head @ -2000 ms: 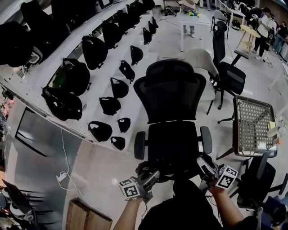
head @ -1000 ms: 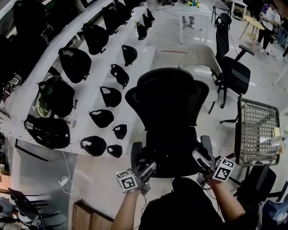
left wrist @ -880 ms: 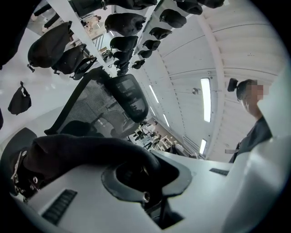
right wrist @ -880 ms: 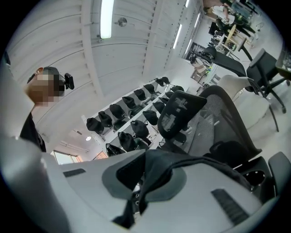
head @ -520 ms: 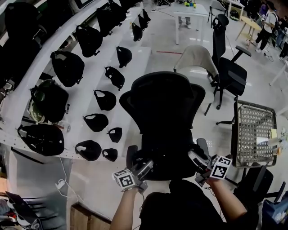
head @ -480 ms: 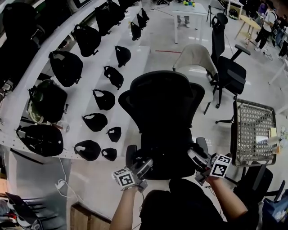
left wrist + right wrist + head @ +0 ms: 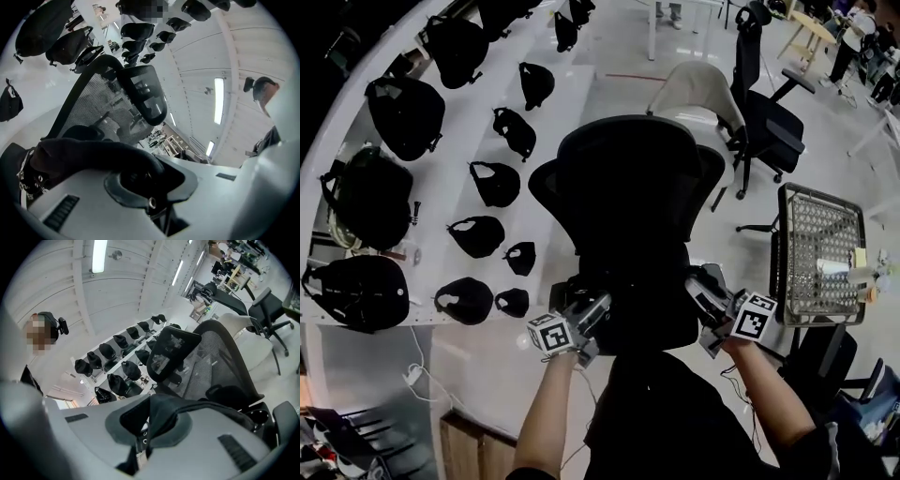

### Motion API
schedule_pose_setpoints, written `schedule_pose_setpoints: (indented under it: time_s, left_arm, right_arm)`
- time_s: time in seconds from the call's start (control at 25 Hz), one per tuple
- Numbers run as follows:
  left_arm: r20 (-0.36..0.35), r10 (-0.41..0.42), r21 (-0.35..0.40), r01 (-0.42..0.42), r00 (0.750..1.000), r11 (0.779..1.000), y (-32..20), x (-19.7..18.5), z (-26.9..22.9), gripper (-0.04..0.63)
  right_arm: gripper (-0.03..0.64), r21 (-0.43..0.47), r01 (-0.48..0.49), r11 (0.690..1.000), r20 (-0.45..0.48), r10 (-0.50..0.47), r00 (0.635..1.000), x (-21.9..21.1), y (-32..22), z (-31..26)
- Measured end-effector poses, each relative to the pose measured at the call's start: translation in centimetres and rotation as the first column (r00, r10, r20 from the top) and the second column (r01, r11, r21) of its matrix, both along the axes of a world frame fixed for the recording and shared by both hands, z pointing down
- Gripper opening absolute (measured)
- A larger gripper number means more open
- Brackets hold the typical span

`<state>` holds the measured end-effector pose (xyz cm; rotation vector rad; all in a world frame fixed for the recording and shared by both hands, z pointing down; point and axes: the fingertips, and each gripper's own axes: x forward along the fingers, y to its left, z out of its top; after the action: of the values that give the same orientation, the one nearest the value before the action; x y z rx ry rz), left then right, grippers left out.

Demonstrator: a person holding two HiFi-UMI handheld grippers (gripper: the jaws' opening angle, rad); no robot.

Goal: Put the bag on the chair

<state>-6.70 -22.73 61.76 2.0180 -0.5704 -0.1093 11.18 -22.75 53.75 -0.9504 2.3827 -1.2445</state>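
A black office chair [image 7: 623,187] with a mesh back stands right in front of me. I hold a black bag [image 7: 642,319] low over its seat, one gripper at each side. My left gripper [image 7: 592,309] is shut on a thick black edge of the bag [image 7: 93,154]. My right gripper [image 7: 698,292] is shut on a fold of the bag's black fabric [image 7: 187,413]. The left gripper view looks past the bag at the chair's mesh back [image 7: 103,108], and the right gripper view also shows this back [image 7: 220,362]. Black on black hides whether the bag touches the seat.
White tiered shelves [image 7: 441,234] on the left carry several black bags. Behind the chair stand a white chair [image 7: 698,89] and another black office chair [image 7: 764,122]. A wire basket cart [image 7: 820,253] is at the right.
Both grippers have carried the bag forward and down toward the chair's seat. The chair now sits nearer and higher in the head view.
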Motion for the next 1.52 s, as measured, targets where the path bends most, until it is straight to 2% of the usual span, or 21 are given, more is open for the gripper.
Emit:
schedule_pose_setpoints:
  time_s: [0.2,0.4,0.64,1.0,1.24,1.52]
  left_arm:
    - [0.010,0.020,-0.025,-0.020,1.000,0.999,-1.3,-0.6,0.8,0.055]
    - [0.064,0.063,0.010,-0.063,0.996,0.998,-2.1,-0.2,1.1,0.055]
    - [0.069,0.096,-0.009,-0.096,0.993,0.995,-3.4,-0.1,2.1,0.055]
    - [0.088,0.121,-0.020,-0.119,0.989,0.993,-4.3,0.6,3.7,0.055]
    - [0.068,0.114,-0.037,-0.112,0.991,0.993,-6.0,1.2,4.1,0.055]
    - [0.069,0.131,-0.060,-0.127,0.989,0.990,-8.1,1.7,5.5,0.055]
  right_arm:
    - [0.008,-0.004,-0.046,0.999,0.007,0.046,0.999,-0.6,-1.2,0.7]
    - [0.008,-0.031,-0.104,0.994,0.036,0.106,0.994,0.1,-2.0,1.6]
    - [0.008,-0.031,-0.103,0.994,-0.017,0.103,0.995,0.1,-3.0,2.7]
    - [0.008,-0.099,-0.170,0.980,-0.009,0.170,0.985,1.3,-5.4,5.4]
    - [0.008,-0.084,-0.161,0.983,-0.024,0.160,0.987,1.6,-8.0,5.8]
    - [0.008,-0.110,-0.174,0.979,-0.036,0.171,0.985,2.2,-10.2,7.3]
